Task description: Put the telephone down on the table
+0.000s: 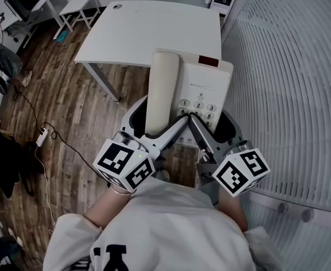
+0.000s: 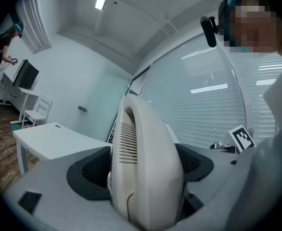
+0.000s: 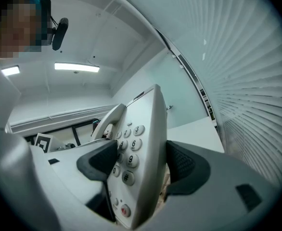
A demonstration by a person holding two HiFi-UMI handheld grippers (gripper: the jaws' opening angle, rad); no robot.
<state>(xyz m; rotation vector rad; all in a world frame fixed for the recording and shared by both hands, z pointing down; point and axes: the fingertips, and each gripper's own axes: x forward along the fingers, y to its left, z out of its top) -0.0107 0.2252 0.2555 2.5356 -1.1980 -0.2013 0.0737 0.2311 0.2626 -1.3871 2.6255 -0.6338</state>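
1. Left gripper view: the pads [image 2: 90, 170] of the left gripper [image 2: 143, 182] are clamped on the cream handset [image 2: 141, 143], one pad against each flank, with no gap visible.
2. Right gripper view: the right gripper [image 3: 141, 170] pinches the keypad [image 3: 127, 150] half of the telephone [image 3: 148, 124] in the same way, one jaw on the key face and the other on the underside.
3. Head view: both grippers hold the telephone's near, short end, the left one on the handset side and the right one on the key side, close beside each other. Neither is clearly nearer the table [image 1: 154, 33], so the load appears shared.
4. Long axis: the telephone runs straight away from the jaws, from the person towards the table. Its near end hangs over the wooden floor [image 1: 81, 106]; its far end overlaps the table's near edge in this view.
5. Contact: whether the far end already touches the top cannot be told. The near end has no support but the jaws.
6. Governing relation (judgement): the white top lies ahead of and below the fingers, along the telephone's own axis. Setting it down therefore calls for carrying both grippers forward together past the near edge. They would then lower until the base lies flat, well in from that edge and from the right-hand corner beside the slatted blinds [image 1: 290, 95].
7. Risk (judgement): an uneven release could tip the handset off its cradle.
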